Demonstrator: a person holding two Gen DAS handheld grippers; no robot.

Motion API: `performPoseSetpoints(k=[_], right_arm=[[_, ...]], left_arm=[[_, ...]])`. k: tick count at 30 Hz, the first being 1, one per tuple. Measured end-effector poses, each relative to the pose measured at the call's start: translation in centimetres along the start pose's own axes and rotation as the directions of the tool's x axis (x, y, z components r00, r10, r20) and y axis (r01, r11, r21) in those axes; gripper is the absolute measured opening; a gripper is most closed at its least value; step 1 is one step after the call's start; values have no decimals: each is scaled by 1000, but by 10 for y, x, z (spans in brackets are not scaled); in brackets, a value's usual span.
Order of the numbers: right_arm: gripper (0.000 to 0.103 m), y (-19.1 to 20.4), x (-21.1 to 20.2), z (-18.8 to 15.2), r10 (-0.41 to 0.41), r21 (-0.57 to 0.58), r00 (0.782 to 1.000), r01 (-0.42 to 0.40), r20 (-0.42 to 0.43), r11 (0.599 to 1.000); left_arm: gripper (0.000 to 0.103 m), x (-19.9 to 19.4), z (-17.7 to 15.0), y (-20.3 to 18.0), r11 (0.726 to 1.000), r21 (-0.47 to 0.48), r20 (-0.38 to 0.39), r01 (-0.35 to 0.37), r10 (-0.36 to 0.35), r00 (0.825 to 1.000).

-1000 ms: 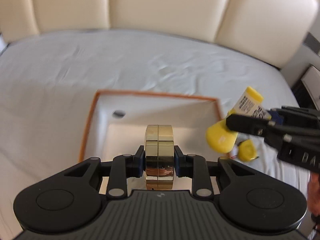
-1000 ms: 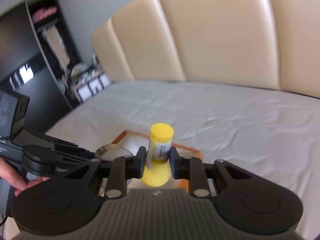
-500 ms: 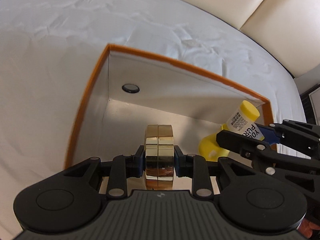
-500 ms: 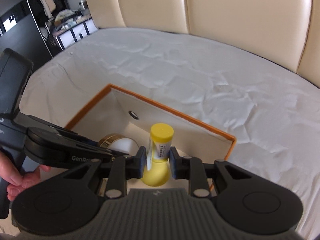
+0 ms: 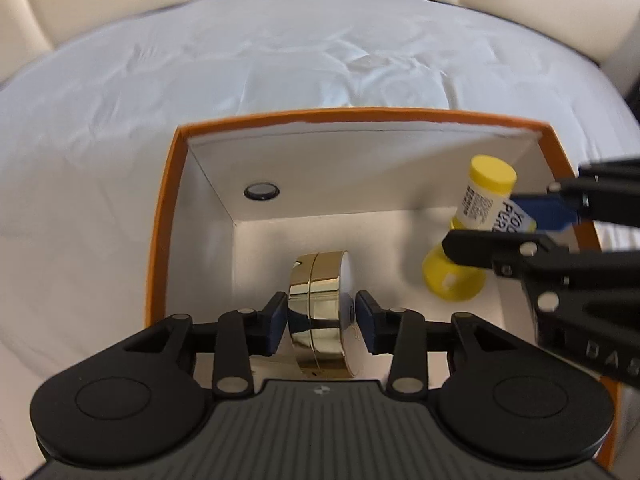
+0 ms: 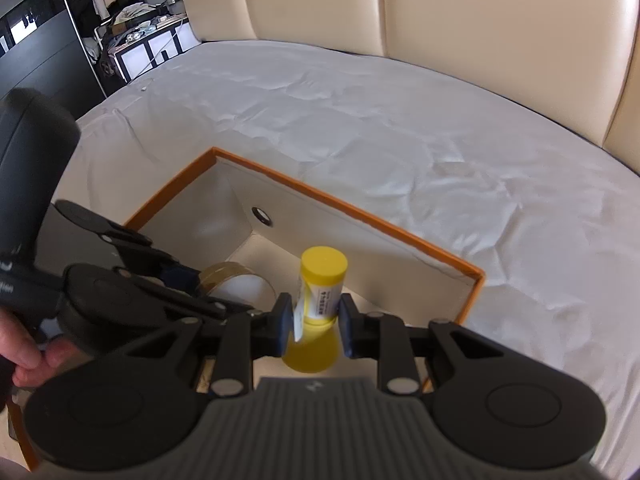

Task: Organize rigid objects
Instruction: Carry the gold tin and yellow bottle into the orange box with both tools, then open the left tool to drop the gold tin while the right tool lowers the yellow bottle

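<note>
- on my left gripper the fingers have parted a little: there is a slim gap on each side of the gold round tin, so they flank it without pinching it
- the gold round tin stands on its edge on the floor of the box, near the middle, its white face turned to the right
- on my right gripper the fingers are closed on the labelled neck of the yellow bottle, which i hold cap-up and slightly tilted
- from the left wrist view the yellow bottle sits low inside the box at its right side, close to the far wall; i cannot tell whether its base touches the floor
- the orange-rimmed box is open, white inside, with a dark round eyelet in its far wall
- the box lies on a bed with a wrinkled white sheet
- a cream padded headboard runs behind the bed
</note>
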State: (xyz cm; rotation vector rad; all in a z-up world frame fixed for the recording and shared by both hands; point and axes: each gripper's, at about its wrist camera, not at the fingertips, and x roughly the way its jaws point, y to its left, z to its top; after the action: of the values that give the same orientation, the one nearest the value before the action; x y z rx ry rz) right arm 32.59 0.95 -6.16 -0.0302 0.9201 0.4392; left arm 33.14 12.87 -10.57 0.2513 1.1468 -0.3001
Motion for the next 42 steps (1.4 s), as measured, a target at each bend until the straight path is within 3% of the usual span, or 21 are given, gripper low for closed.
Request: performPoseSetpoints(k=[4, 5, 6, 9, 16, 23, 31, 42], right_arm=[[24, 0, -2, -2, 3, -4, 1000, -3, 1, 1000], [24, 0, -2, -2, 3, -5, 1000, -3, 1, 1000], [24, 1, -2, -3, 3, -6, 1000, -3, 0, 1000], [24, 2, -3, -3, 10, -9, 1000, -10, 0, 1000], [24, 4, 2, 0, 31, -5, 999, -31, -7, 1000], [24, 15, 10, 1, 61, -19, 997, -61, -39, 998], [23, 29, 26, 1, 82, -41, 991, -87, -110, 995], [21, 47, 27, 1, 56, -89, 993, -65, -105, 994]], left_arm=[[50, -11, -2, -10, 994, 91, 36, -65, 62, 997], [61, -12, -1, -12, 989, 111, 48, -95, 90, 995], [66, -14, 1, -14, 982, 133, 70, -134, 126, 990], [68, -22, -2, -18, 962, 189, 115, -197, 178, 977], [51, -27, -7, -9, 969, 150, 130, -195, 176, 976], [49, -47, -21, 6, 996, 49, 178, -79, 69, 982], [51, -58, -51, 5, 987, 141, 191, -80, 52, 980], [52, -63, -58, 12, 994, 92, 216, -58, 37, 976]])
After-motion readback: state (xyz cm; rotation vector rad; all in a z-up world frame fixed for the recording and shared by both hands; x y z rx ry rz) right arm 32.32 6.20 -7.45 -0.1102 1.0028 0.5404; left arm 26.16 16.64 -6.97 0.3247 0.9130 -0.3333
